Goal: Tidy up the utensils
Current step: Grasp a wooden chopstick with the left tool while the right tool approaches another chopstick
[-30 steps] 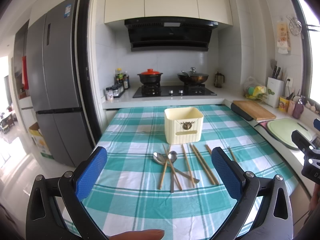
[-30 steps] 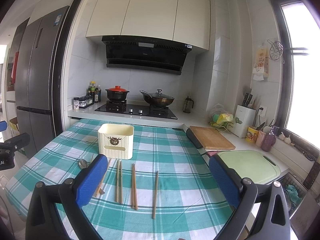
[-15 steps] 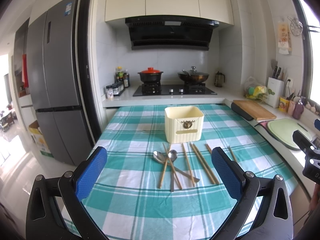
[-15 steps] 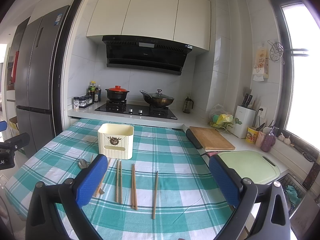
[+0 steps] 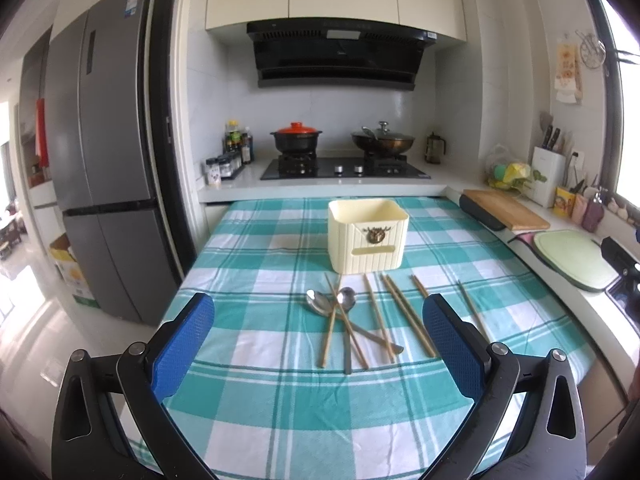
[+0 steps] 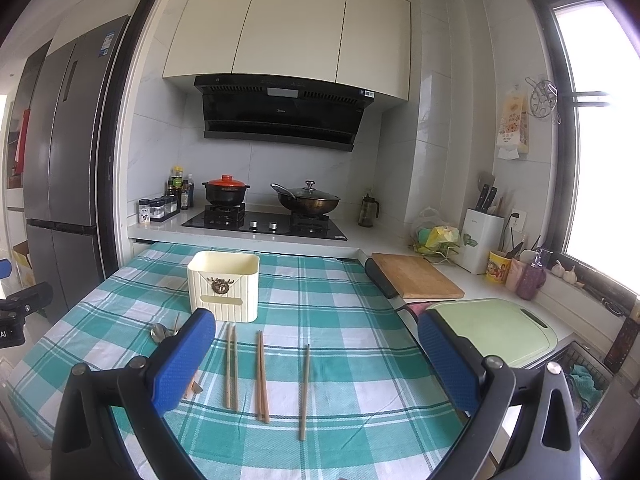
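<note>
Left tongs [image 5: 318, 350] and right tongs [image 6: 316, 364] both gape wide, empty, above chopsticks [image 6: 262, 376] and spoons [image 5: 346, 300] before the cream utensil holder [image 5: 368, 236].

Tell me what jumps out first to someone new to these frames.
The teal checked tablecloth fills the middle, with a cream box standing on it. Just in front of the box lie loose chopsticks and two spoons, some crossing each other. Low in each view, the left gripper and right gripper hang open with blue pads, holding nothing.
</note>
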